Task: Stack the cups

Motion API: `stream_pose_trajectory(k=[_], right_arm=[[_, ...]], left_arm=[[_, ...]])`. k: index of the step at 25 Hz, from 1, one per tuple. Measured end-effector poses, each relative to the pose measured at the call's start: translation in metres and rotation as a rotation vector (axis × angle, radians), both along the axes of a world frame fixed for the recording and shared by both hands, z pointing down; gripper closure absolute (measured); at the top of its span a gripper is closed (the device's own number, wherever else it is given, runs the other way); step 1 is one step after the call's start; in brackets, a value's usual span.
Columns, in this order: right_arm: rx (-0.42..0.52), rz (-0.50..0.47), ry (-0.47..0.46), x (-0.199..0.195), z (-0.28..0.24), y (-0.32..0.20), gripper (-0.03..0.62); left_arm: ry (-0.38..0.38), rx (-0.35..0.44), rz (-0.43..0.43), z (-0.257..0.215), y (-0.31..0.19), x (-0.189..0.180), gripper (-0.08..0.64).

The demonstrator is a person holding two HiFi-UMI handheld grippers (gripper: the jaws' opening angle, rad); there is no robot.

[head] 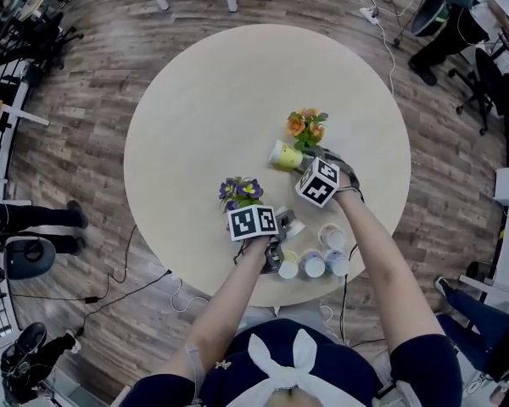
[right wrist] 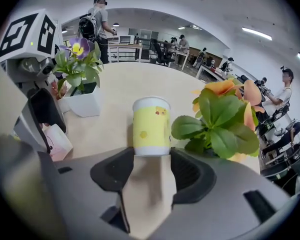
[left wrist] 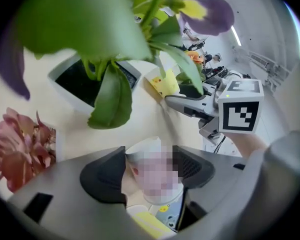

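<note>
The yellow cup (right wrist: 151,126) stands on the surface (head: 212,100) just beside the orange-flowered plant (right wrist: 217,119), at the tips of the right gripper (right wrist: 151,160), its fingers parted. These should be slid further round it, kept clear of the leaves, before being closed. That the left gripper (left wrist: 150,164) is clamped on a white cup (left wrist: 136,156) is made plain only in its own view — the other cups (head: 312,265) by the near edge are shown only in the head view.

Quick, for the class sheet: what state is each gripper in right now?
Left gripper: closed on a white cup.
Right gripper: open, yellow cup just ahead, not gripped.
</note>
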State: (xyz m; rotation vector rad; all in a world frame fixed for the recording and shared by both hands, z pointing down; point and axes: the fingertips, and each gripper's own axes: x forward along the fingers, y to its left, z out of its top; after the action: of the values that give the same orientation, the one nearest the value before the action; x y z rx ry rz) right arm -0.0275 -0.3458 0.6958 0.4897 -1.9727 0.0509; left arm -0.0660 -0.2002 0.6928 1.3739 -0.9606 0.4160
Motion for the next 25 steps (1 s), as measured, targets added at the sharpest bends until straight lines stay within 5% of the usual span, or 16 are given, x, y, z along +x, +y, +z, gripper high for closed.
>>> stream_pose_trajectory(k=[14, 25], right_arm=[[0.021, 0.035, -0.091, 0.011, -0.037, 0.016, 0.356], [0.066, 0.181, -0.167, 0.070, -0.077, 0.045, 0.357]], left_arm=[[-0.040, 0.079, 0.029, -0.017, -0.005, -0.003, 0.267], [-0.178, 0.307, 0.126, -0.055, -0.006, -0.008, 0.268]])
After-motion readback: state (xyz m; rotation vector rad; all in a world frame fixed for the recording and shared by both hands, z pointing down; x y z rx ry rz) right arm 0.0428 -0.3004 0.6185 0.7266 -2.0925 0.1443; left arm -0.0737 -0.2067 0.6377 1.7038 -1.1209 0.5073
